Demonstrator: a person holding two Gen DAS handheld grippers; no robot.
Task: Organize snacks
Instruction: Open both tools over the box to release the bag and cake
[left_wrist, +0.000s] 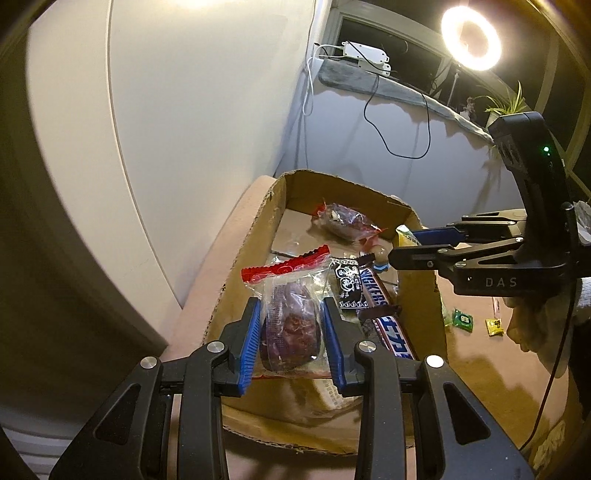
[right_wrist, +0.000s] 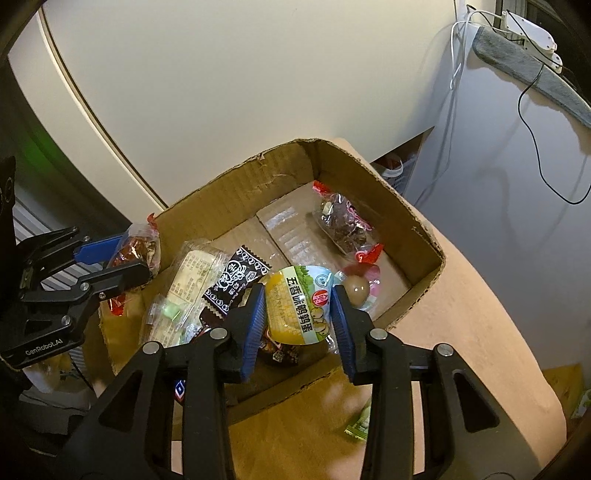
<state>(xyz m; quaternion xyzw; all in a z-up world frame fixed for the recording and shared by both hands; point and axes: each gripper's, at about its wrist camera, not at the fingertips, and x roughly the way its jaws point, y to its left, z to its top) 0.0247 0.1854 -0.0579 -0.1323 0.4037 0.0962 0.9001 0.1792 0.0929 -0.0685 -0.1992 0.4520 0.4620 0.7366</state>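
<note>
- Left claw (left_wrist: 290, 332): blue pads pressed on both sides of a clear packet of dark dried meat (left_wrist: 290, 321) with a red crimped end, held over the near end of the cardboard box (right_wrist: 207, 199).
- Right claw (right_wrist: 298, 314): jaws part open around a yellow-lidded egg snack cup (right_wrist: 297, 306). The pads look slightly off its sides; whether they still touch it I cannot tell.
- Already in the box: a second meat packet (right_wrist: 345, 225) at the far end, a black sweet wrapper (right_wrist: 232, 282), a clear tray pack (right_wrist: 188, 273), a Snickers bar (left_wrist: 373, 291).
- Risk: both claws crowd one box, so a sideways move could knock them together or tip the box wall.
- Risk: the slick film may slip from the left pads and land outside the box.
- Risk: the cup may roll onto the small wrapped egg (right_wrist: 356, 288) just beside it.
- Surface: the box sits on a pinkish padded surface (right_wrist: 480, 295); small green and yellow wrappers (left_wrist: 463, 319) lie loose on it.
- Room: pale curved panel behind, ring lamp (left_wrist: 471, 38), trailing cables, a plant.
</note>
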